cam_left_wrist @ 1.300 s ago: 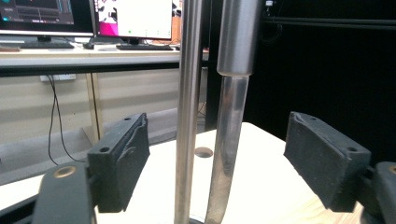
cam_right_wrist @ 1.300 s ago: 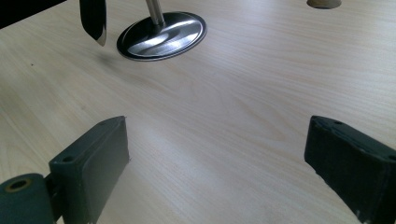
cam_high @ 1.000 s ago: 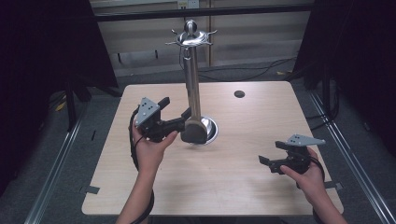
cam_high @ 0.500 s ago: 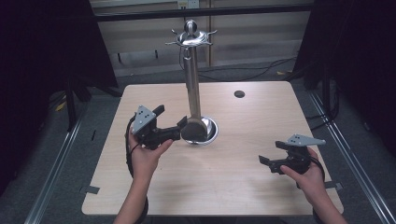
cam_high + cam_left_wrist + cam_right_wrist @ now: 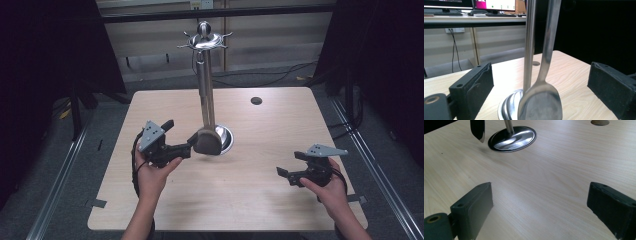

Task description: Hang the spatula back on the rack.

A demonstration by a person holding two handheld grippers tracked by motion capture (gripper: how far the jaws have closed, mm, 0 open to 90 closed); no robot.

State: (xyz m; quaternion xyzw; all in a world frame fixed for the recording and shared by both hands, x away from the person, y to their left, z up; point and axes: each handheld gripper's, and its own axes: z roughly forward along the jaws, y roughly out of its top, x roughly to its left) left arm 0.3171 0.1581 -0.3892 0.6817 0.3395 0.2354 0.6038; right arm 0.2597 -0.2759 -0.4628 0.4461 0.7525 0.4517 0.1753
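A steel stand (image 5: 205, 85) with hooks at its top rises from a round base (image 5: 227, 136) at the table's middle. A large metal spoon (image 5: 206, 141) hangs from it, bowl down near the base. My left gripper (image 5: 179, 136) is open just left of the bowl, and its jaws have just been opening. In the left gripper view the spoon bowl (image 5: 540, 102) and the stand pole (image 5: 529, 45) stand ahead between the wide pads, touched by neither. My right gripper (image 5: 290, 164) is open low over the bare table at the right, nothing between its pads (image 5: 475, 202).
The light wooden table (image 5: 240, 200) has a small round hole (image 5: 256, 100) at the far right. Dark curtains flank both sides, and metal rails run along the floor. The stand base (image 5: 511, 137) and spoon bowl (image 5: 477, 128) lie well ahead of the right gripper.
The left hand has sunk and drawn a little toward the near side, its jaws slightly wider around the spoon bowl. The right hand has kept still.
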